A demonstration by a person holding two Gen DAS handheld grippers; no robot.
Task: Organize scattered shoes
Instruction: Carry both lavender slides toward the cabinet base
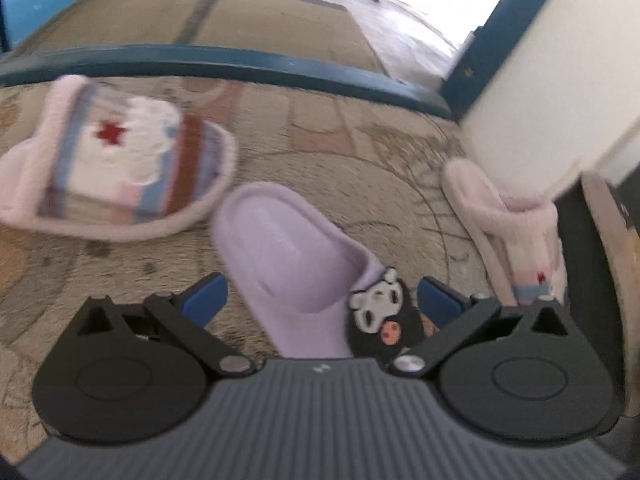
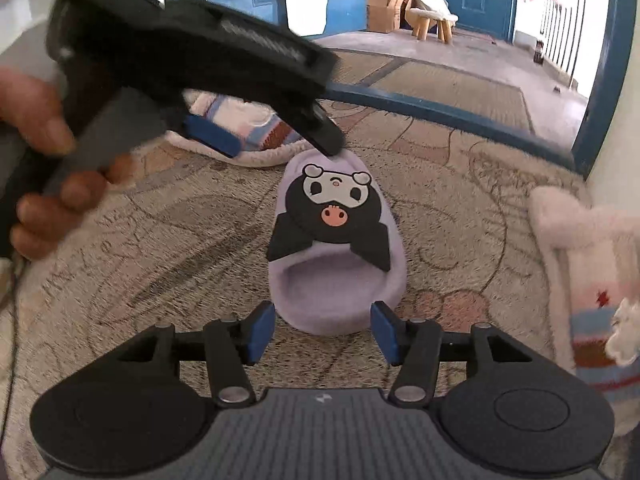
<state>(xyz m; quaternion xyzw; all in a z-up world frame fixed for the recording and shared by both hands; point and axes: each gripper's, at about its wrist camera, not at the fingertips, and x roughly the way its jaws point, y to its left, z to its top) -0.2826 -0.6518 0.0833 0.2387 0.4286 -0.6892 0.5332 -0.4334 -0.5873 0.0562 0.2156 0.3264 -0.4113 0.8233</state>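
Both grippers, left [image 1: 320,300] and right [image 2: 323,330], spread wide, flank a lilac slipper [image 2: 334,248] on the rug [image 2: 160,240].

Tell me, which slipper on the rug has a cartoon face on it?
The lilac slipper between the two fluffy striped slippers; they carry only a red star.
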